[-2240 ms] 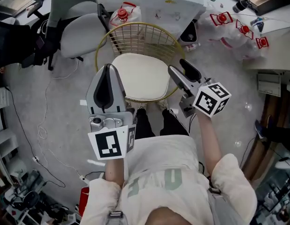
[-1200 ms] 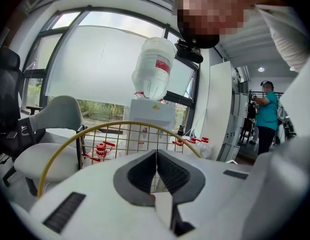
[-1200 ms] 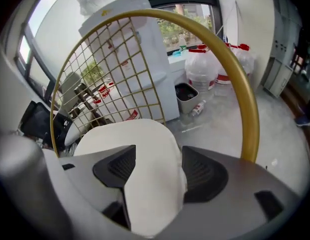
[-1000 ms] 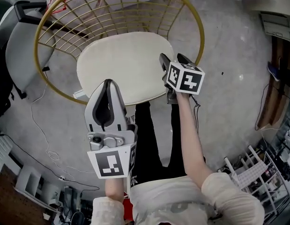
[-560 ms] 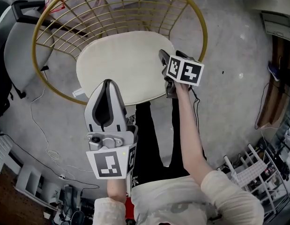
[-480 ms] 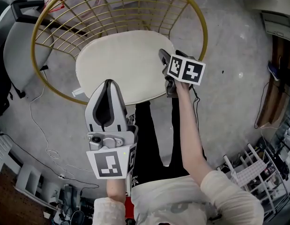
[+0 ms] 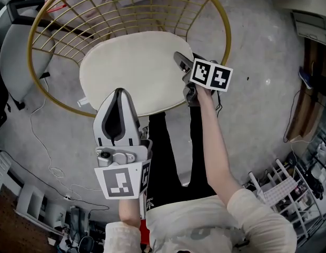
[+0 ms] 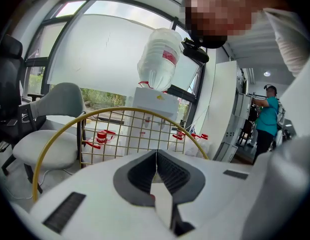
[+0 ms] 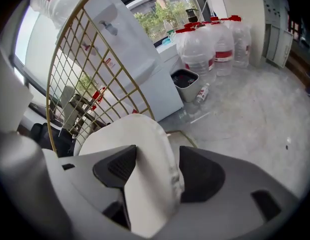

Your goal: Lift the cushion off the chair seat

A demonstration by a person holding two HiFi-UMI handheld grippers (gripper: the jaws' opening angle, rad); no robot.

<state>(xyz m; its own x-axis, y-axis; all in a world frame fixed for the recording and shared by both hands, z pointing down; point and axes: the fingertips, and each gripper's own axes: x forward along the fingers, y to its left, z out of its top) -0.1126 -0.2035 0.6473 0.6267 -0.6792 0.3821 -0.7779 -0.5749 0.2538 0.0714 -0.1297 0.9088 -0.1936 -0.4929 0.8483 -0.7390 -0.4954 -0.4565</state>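
Note:
A cream oval cushion point(image 7: 128, 70) lies on the seat of a gold wire chair point(image 7: 226, 33). My right gripper point(image 7: 183, 67) is at the cushion's right edge, its marker cube above it. In the right gripper view the cushion point(image 9: 139, 134) fills the gap between both jaws, so the right gripper point(image 9: 155, 160) is shut on its edge. My left gripper point(image 7: 118, 92) hovers over the front edge of the cushion with its jaws together and nothing in them. In the left gripper view the left gripper point(image 8: 156, 155) faces the chair's wire back point(image 8: 129, 129).
A grey office chair point(image 7: 15, 51) stands to the left, and a thin cable point(image 7: 39, 141) trails over the concrete floor. A white water dispenser point(image 9: 129, 49) and water jugs point(image 9: 215, 44) are behind the wire chair. Racks point(image 7: 289, 188) stand at lower right.
The head has come down over the chair since the earliest frame. My right gripper reached the cushion's right edge and stays there. Chair and cushion drifted slightly left in view.

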